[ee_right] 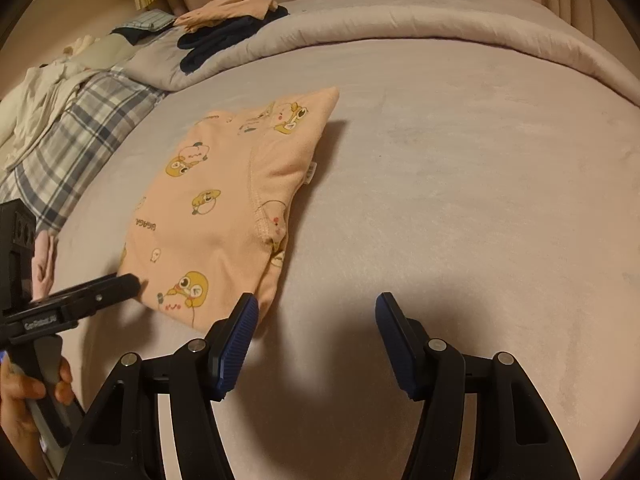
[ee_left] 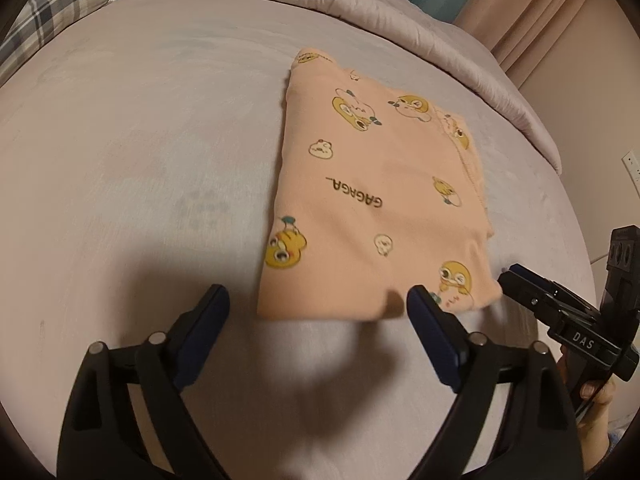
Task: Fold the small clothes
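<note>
The peach printed garment (ee_left: 376, 184) lies on the bed sheet (ee_left: 140, 160) as a compact folded rectangle, right of centre in the left wrist view and left of centre in the right wrist view. Judged from its shape, the folding is largely complete; a final fold or a lift to a pile appears to remain.

Left gripper (ee_left: 318, 300): fingers spread wide, holding nothing, at the near hem of the garment in the lower centre of its frame. Its right fingertip overlaps the hem in the picture; whether it touches cannot be told.

Right gripper (ee_right: 316, 306): fingers likewise spread and empty, low in its frame, its left finger just beside the near right corner of the garment.

Procedure for the step in hand:
1. Set each gripper at one near corner so both pads span all layers.
2. Close only when the full stack lies between the pads; a partial bite would peel off the top layer.
3. Raise both corners together and level.

View differences: the right wrist view alone shows the stitched seam and the white care label (ee_right: 311, 171) on the garment's right edge, plus the pile of other clothes (ee_right: 228, 16) at upper left. The left wrist view alone shows the "GAGAGA" print clearly and the garment's clean left fold.
</note>
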The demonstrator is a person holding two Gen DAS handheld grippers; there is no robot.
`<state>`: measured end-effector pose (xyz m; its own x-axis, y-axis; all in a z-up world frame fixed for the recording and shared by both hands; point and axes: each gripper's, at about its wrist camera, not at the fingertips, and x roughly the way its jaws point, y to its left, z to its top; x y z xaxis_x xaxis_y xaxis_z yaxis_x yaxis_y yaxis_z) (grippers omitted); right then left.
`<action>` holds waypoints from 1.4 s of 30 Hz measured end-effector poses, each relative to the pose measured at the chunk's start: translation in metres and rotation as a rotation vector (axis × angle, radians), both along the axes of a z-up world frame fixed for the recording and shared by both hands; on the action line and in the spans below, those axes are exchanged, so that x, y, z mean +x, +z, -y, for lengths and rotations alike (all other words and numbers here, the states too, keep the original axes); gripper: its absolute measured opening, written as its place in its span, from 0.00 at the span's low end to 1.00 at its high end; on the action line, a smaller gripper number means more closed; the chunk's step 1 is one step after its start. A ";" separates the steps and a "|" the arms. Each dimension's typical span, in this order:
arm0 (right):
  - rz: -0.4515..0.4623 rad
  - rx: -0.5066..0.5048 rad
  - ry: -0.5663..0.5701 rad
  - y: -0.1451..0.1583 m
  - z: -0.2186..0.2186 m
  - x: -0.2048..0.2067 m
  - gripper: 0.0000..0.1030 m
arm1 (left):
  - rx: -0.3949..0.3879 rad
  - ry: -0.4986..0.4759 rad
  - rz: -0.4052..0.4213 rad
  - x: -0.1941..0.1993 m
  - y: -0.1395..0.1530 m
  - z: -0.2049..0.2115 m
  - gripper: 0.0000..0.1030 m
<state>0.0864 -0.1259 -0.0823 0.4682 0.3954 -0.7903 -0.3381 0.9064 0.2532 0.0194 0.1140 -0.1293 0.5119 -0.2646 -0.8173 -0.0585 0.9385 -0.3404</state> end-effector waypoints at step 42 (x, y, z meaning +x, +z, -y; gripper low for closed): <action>0.121 0.057 0.030 0.054 -0.013 -0.026 0.95 | 0.230 0.169 0.091 -0.026 0.084 0.019 0.99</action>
<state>0.0601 -0.1128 -0.0281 0.5462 0.4530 -0.7046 -0.3961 0.8808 0.2593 -0.0066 0.0952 -0.0452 0.6069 0.0174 -0.7946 -0.1997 0.9710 -0.1313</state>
